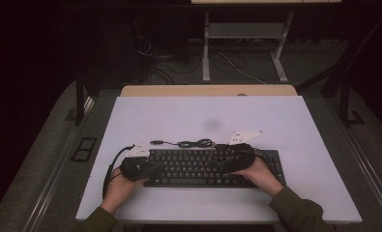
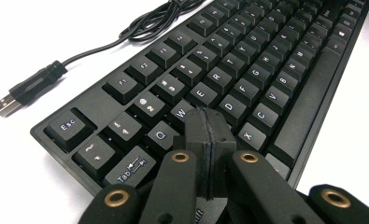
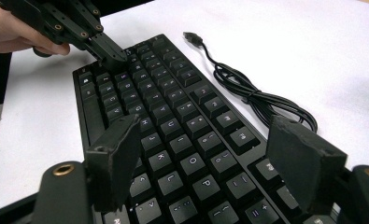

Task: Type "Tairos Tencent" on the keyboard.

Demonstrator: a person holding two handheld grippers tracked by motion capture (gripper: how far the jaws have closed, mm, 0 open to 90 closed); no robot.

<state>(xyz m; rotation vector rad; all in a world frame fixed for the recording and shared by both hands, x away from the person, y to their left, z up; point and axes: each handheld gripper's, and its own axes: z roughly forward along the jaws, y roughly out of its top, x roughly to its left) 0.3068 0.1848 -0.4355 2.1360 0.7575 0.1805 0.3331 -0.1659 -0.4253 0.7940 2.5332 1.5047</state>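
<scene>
Keyboard [image 1: 213, 166] near table [image 1: 285, 116] front edge

White tabletop [image 1: 203, 116] on a wooden table, bearing a black keyboard [image 1: 193, 166] toward the near edge. Just beyond the keyboard's far edge, lying loosely coiled: its cable [image 1: 191, 143] with USB plug.

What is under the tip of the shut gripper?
The keyboard lies under the left gripper; its shut tip sits over the keys beside W and S. The key right beneath it is covered.
</scene>
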